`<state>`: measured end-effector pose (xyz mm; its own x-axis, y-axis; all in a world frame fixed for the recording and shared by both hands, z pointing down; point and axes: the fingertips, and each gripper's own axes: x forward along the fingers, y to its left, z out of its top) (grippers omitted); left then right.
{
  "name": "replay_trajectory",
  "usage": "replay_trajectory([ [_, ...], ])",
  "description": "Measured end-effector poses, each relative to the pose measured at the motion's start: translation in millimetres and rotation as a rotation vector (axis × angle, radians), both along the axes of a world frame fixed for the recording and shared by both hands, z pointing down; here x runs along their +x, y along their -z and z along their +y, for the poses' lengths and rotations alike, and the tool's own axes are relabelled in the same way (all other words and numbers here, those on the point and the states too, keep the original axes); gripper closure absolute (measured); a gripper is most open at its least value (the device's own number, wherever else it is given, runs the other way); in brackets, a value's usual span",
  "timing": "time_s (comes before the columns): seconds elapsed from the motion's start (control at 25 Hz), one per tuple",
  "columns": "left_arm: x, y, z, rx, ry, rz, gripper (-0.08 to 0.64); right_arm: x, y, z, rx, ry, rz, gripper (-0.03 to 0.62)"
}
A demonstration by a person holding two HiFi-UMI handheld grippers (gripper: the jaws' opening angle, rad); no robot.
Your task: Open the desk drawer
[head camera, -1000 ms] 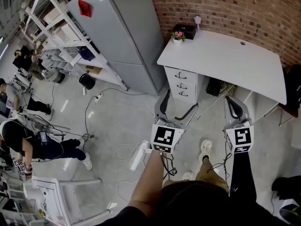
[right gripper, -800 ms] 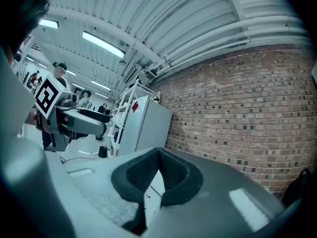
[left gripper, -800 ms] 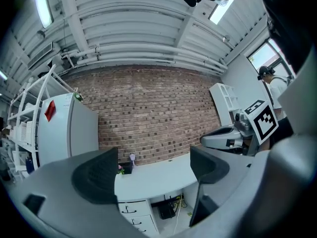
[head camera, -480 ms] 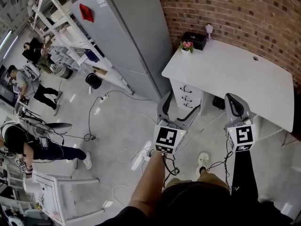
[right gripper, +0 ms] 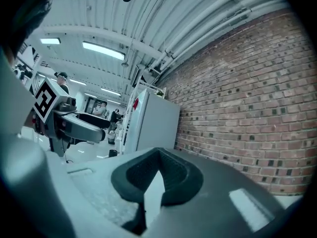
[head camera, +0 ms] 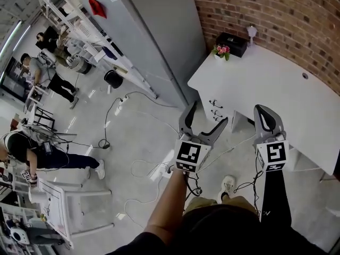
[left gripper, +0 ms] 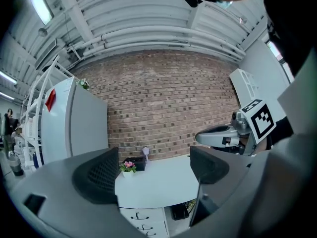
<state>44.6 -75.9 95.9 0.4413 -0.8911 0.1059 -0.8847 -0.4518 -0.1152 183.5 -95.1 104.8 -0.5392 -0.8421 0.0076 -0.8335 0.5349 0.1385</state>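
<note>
1. Red brick wall (head camera: 265, 9): backs the scene, and the table stands against it.
2. Tall grey metal cabinet (head camera: 154, 36): just beside the table's left end.
3. White table (head camera: 276, 89): small pink potted flower (head camera: 221, 51) and black box (head camera: 232, 44) at its far left corner.
4. White three-drawer unit (head camera: 214, 108): tucked under the table's left end. All three drawers are closed, with dark handles facing me. This is the task's item, untouched.
5. My left fingers (head camera: 186, 118): spread wide, holding nothing. I judge I hold them open so a handle can pass between them. In the left gripper view the drawers (left gripper: 143, 224) sit low, below the gap and well apart from both pads (left gripper: 96, 175).
6. My right fingers (head camera: 264, 120): pressed together on nothing (right gripper: 173, 177), raised over the table's near edge. I judge them idle, kept clear of the approach.
</note>
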Motion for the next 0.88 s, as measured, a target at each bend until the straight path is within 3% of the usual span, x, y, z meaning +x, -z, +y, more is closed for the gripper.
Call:
replay_trajectory([
  [0.52,12.6,-87.9,-61.7,-0.158,0.042,0.054,0.112,-1.5,-94.7,-46.3,-0.152,0.043,-0.037,0.592],
  [0.88,-0.1,-157.8,-84.1,-0.252,0.033,0.124,0.112,-21.7,-158.3,-56.7,-0.233,0.022,-0.018,0.592],
])
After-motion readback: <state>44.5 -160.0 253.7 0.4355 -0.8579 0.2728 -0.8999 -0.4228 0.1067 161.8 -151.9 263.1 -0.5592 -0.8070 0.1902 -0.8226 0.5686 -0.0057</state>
